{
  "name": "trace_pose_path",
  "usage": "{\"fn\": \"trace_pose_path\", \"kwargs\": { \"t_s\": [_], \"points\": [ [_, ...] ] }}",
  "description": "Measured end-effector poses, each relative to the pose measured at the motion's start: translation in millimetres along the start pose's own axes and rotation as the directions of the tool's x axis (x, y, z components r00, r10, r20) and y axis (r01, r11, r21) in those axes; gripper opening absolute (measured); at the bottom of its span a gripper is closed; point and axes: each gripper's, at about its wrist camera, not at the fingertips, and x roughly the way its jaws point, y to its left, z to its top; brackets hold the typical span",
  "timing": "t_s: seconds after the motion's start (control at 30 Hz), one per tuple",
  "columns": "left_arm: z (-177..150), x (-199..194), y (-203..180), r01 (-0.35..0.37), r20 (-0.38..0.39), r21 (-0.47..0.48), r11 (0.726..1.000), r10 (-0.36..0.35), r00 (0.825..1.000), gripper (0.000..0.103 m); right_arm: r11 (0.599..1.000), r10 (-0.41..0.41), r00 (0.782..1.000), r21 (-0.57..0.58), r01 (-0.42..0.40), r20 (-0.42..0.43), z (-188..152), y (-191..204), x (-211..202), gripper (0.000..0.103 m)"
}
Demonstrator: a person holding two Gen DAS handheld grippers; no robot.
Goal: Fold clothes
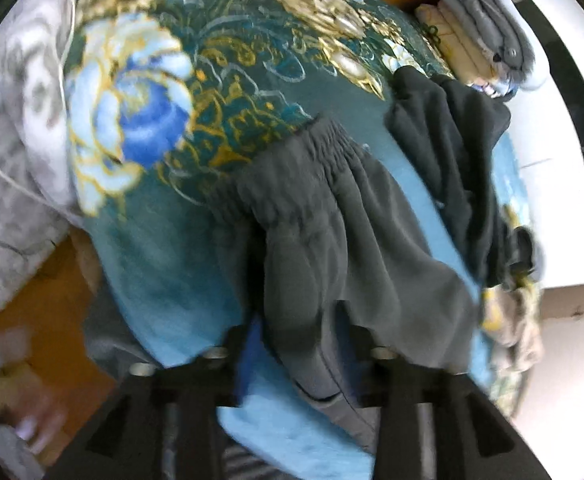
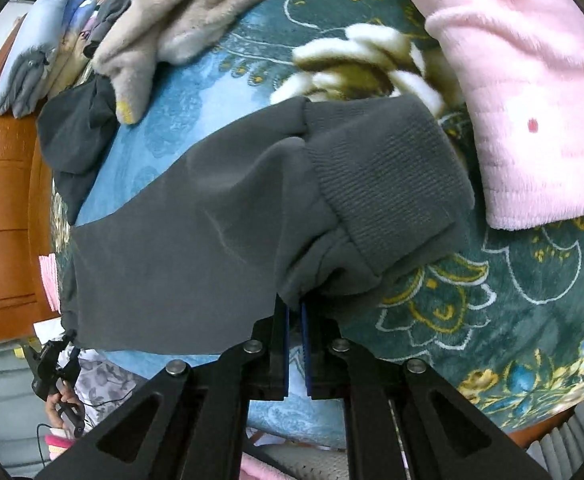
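The floral blanket (image 2: 491, 300), teal and blue with gold flowers, covers the surface under me and fills most of both views. On it lie the grey sweatpants (image 2: 196, 232), stretched across the middle: in the left wrist view their gathered waistband (image 1: 311, 168) sits up the blanket, and in the right wrist view a ribbed cuff (image 2: 391, 184) is folded over towards the pink fleece garment (image 2: 531, 100) lying at the right. A beige fleece garment (image 2: 180, 12) rests at the top of the blanket, its end lying over a dark crumpled garment (image 2: 76, 136) near the blanket's left edge. Beyond that, a stack of folded clothes (image 2: 40, 52) sits at the far corner, beside brown wooden furniture (image 2: 0, 208).

My right hand-held gripper (image 2: 295, 312) is pressed together, pinching the edge of the sweatpants just below the cuff. My left hand-held gripper (image 1: 299, 344) stands spread, its fingers (image 1: 212, 356) on either side of a fold of the sweatpants without pressing on it; this view is blurred. In the right wrist view the left hand-held gripper also shows small at the lower left
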Motion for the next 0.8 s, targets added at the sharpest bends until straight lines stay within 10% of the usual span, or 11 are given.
{"fn": "trace_pose_path", "kwargs": {
  "t_s": [0.2, 0.43, 0.57, 0.8],
  "points": [
    [5.8, 15.4, 26.4, 0.062, -0.002, -0.094, 0.994, -0.063, 0.998, 0.06, 1.0, 0.027, 1.0, 0.016, -0.027, -0.003, -4.6, -10.2, -11.6, 0.007],
    [5.3, 38.8, 38.4, 0.158, 0.042, -0.196, 0.968, -0.153, 0.987, 0.061, 0.998, 0.036, 0.998, 0.046, -0.038, 0.056, -6.7, -22.9, -35.2, 0.041],
    [3.6, 45.9, 39.0, 0.169, 0.054, -0.224, 0.96, -0.161, 0.986, 0.061, 0.975, 0.148, 0.982, 0.151, -0.164, 0.113, -15.9, -47.5, -36.2, 0.074],
    [5.4, 49.5, 36.3, 0.166, 0.036, -0.221, 0.961, -0.162, 0.986, 0.06, 0.875, 0.273, 0.929, 0.336, -0.348, 0.251, -25.9, -89.4, -17.3, 0.082]
  ]
}}
